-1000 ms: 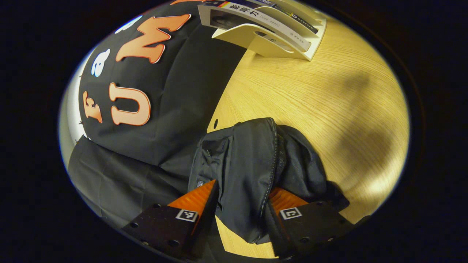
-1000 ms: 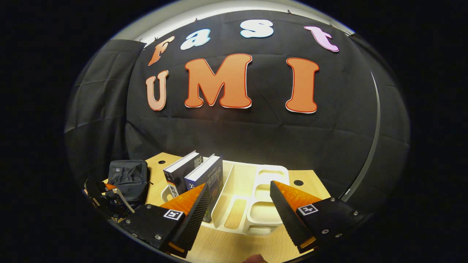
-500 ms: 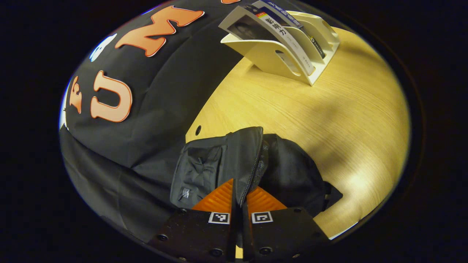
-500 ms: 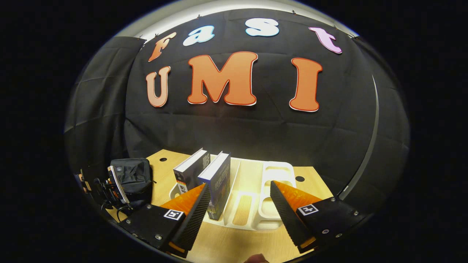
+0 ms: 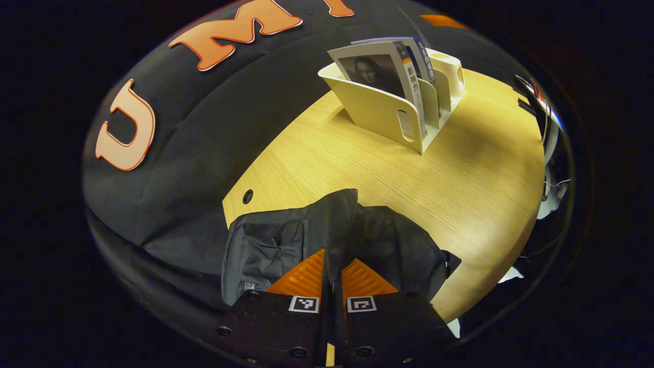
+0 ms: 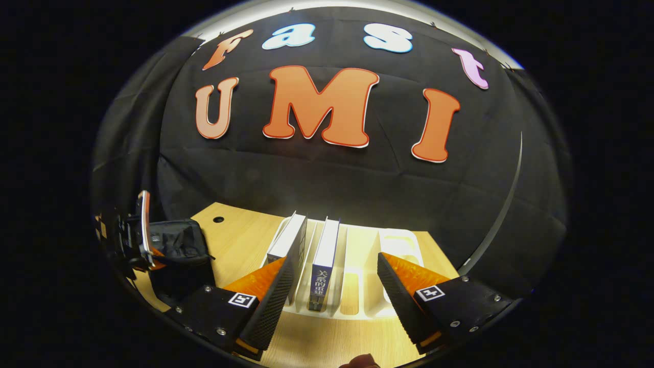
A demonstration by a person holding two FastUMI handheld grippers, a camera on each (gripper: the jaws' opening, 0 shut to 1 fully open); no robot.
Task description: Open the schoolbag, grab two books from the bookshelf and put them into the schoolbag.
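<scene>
Setting: pale wooden worktop (image 5: 388,174) in a booth hung with black cloth.
Schoolbag: dark, soft schoolbag (image 5: 327,235) slumped at the worktop's near left end, well apart from the bookshelf; in the right gripper view it sits far left (image 6: 176,243).
Left claw: left claw (image 5: 331,273) pinched nearly together, with the bag's zipper line and a fold of fabric running between its fingers; I judge it has hold of the bag at the zip, though whether it grips the pull itself is too small to tell.
Right claw: right claw (image 6: 332,283) spread wide and holding nothing, poised in front of the books and not touching them.
Bookshelf: cream slotted bookshelf (image 6: 357,286) standing further along the worktop, seen from the side in the left gripper view (image 5: 380,110).
Books: two books upright in neighbouring slots, a pale-spined one (image 6: 288,245) on the left and a dark blue one (image 6: 323,266) just beside it.
Done: by my reading, only the grip on the bag; how far the zipper is parted I cannot tell.
Left: finishing the opening, then lifting both books and putting them in the bag.
</scene>
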